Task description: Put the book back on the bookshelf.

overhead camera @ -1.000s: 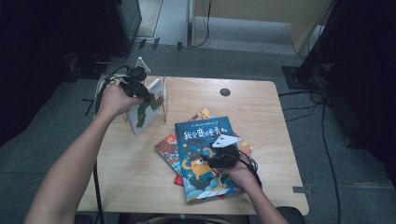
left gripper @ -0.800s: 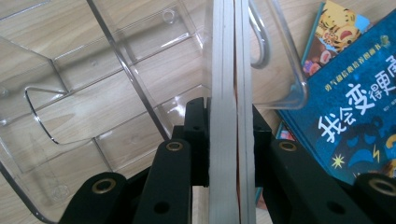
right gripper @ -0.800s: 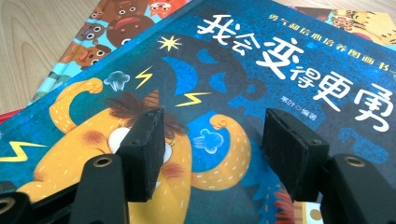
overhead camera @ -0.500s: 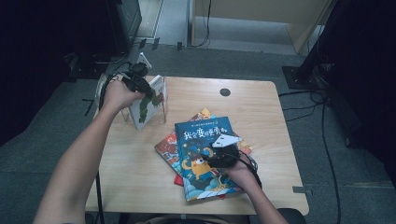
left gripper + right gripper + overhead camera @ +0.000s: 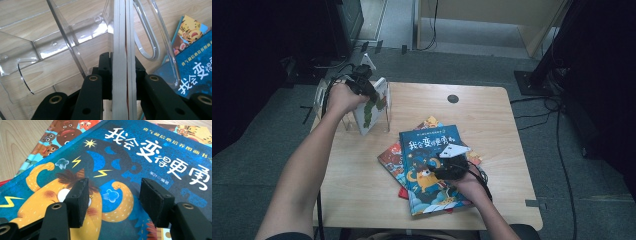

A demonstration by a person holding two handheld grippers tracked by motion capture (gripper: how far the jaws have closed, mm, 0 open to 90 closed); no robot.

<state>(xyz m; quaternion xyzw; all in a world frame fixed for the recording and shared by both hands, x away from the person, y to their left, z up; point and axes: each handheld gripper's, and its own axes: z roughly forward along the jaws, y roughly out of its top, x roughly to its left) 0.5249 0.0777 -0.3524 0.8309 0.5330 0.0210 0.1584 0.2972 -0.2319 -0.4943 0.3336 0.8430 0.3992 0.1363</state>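
At far left of the surface [image 5: 362, 200], left gripper [image 5: 361, 82] has its jaws clamped on a white book [image 5: 121, 50], held upright on edge inside the clear acrylic rack [image 5: 62, 50]. Centre-right, a blue picture book [image 5: 432, 165] tops the flat stack. Right gripper [image 5: 113, 195] hovers just over its cover, jaws spread, nothing between them.
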